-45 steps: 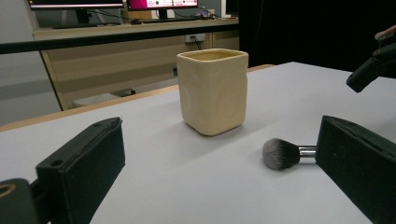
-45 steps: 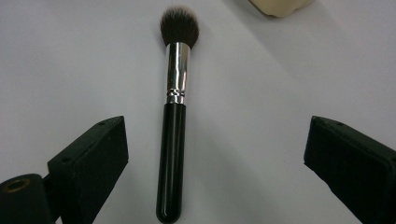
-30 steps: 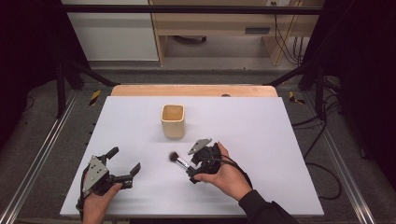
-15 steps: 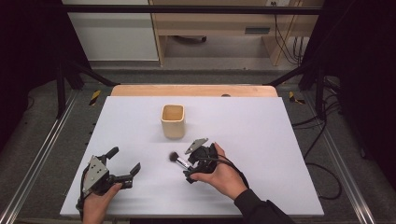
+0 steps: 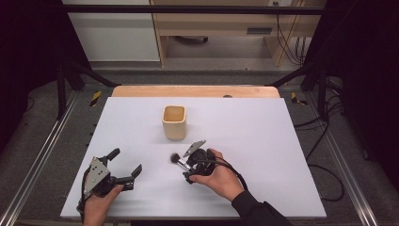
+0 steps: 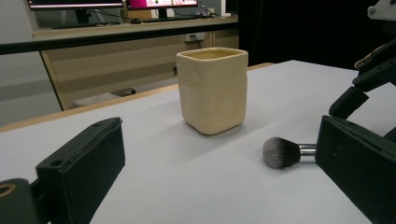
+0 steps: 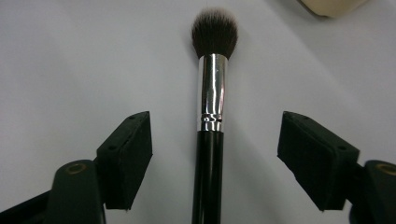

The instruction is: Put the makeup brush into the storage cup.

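**Jaws closing in around the brush**

The right gripper [image 5: 184, 165] is hovering over the brush [image 7: 211, 93] lying on the table [image 5: 263, 141] just in front of the cup [image 5: 174, 122] — its jaws have just been narrowing, pads not yet touching the handle between them. The left gripper [image 5: 124, 167] is sitting open, well left of the cup.

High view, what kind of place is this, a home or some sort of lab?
Probably a lab or recording workspace rather than a home. The white table sits inside a black metal frame, cables hang down behind it, and computer monitors stand on a desk beyond the table in the left gripper view.
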`<action>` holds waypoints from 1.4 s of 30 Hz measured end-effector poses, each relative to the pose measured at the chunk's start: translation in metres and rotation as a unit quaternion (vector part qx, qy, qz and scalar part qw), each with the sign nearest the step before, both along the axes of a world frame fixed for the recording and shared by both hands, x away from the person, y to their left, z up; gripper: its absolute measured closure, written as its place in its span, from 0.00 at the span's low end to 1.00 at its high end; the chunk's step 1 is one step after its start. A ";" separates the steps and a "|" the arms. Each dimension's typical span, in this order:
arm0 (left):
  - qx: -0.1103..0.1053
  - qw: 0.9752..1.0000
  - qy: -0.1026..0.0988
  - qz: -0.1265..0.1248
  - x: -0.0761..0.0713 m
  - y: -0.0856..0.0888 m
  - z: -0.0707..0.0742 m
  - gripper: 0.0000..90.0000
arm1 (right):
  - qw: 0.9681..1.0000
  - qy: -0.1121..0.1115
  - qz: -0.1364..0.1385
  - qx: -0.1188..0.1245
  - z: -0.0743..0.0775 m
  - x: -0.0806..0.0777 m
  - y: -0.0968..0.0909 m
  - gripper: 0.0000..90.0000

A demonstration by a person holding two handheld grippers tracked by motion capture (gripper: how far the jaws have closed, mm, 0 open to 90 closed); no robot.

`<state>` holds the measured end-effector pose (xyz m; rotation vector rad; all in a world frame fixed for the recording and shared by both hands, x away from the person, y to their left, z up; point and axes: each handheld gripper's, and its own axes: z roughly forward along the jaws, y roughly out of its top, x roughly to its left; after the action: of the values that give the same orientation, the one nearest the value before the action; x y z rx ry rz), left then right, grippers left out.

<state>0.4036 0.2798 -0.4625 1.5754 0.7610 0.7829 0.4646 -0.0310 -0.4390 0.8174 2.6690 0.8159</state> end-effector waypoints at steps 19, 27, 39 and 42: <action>0.003 1.000 0.001 -0.004 0.000 -0.001 0.000 0.02 | 0.999 0.045 -0.017 -0.009 -0.011 0.001 -0.004 0.61; 0.004 1.000 0.001 -0.003 0.000 -0.002 0.000 0.02 | 0.998 0.058 -0.027 -0.007 -0.015 0.002 -0.009 0.70; 0.005 1.000 0.001 -0.004 0.000 -0.002 0.000 0.02 | 0.998 0.061 -0.024 -0.011 -0.018 0.001 -0.009 0.82; 0.005 1.000 0.001 -0.004 0.000 -0.003 0.000 0.02 | 0.997 0.065 -0.028 -0.008 -0.018 0.001 -0.009 0.82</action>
<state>0.4034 0.2772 -0.4625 1.5871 0.7527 0.7809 0.4656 -0.0401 -0.4570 0.9679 2.7465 0.7503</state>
